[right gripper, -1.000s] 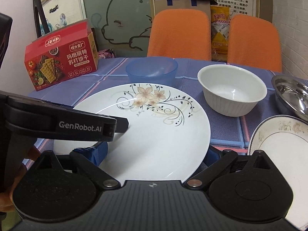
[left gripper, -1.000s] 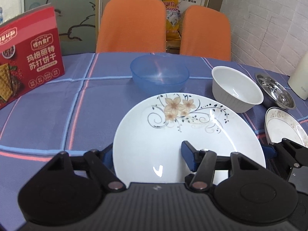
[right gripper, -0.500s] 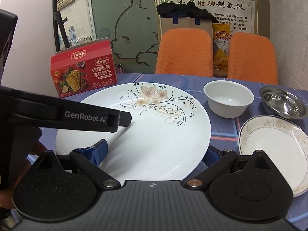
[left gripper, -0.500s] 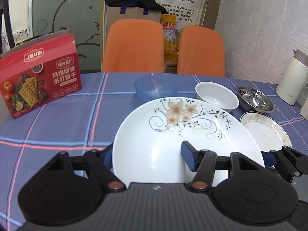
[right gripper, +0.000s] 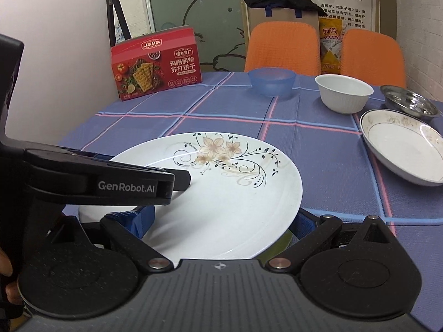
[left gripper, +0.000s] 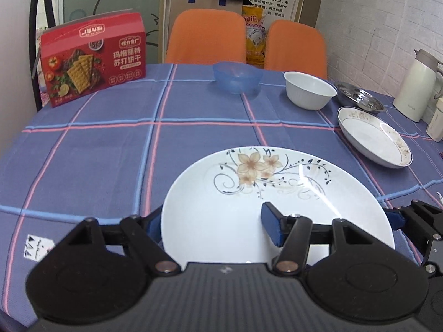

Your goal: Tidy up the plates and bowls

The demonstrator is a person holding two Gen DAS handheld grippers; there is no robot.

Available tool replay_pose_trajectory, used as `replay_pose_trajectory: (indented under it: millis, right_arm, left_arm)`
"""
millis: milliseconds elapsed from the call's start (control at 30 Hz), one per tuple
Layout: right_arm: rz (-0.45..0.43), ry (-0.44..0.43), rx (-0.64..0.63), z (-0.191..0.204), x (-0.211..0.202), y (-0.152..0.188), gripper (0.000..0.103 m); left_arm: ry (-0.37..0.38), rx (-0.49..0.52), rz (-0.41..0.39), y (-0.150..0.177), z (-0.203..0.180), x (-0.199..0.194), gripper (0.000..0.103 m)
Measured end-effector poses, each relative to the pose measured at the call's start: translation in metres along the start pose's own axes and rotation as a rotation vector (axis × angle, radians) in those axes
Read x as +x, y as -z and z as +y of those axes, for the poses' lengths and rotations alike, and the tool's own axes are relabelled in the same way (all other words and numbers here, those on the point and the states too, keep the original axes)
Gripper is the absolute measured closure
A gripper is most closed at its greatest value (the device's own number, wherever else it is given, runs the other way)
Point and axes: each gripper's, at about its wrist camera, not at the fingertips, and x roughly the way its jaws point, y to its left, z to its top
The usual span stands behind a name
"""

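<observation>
White and shiny, the big flowered plate (left gripper: 277, 210) sits between both tools, above the blue checked tablecloth (left gripper: 110, 152). The left gripper (left gripper: 213, 222) has its jaws wide apart. One blue pad (left gripper: 272, 227) rests on top of the plate, and the other pad peeks out at the plate's left edge. The right gripper (right gripper: 221, 221) is also spread wide, with a blue pad at each side of the plate's near rim. I cannot tell how hard either one squeezes.

Far back on the table stand a blue bowl (left gripper: 237, 80), a white bowl (left gripper: 310, 90) and a metal bowl (left gripper: 360, 99). A smaller plate (left gripper: 373, 135) lies near the metal bowl. A red cracker box (left gripper: 92, 58) stands at the back left.
</observation>
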Motion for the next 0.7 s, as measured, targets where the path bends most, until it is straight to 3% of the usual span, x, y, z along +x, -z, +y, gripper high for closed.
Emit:
replay_pose_trajectory:
  millis: [433, 700]
  right_arm:
    - [0.022, -0.05, 0.001, -0.001, 0.0, 0.012, 0.017]
    - [-0.007, -0.082, 0.047, -0.011, -0.012, 0.012, 0.017]
  left_arm:
    - [0.034, -0.065, -0.004, 0.012, 0.013, 0.003, 0.035]
    - [-0.058, 0.042, -0.13, -0.002, -0.007, -0.027, 0.031]
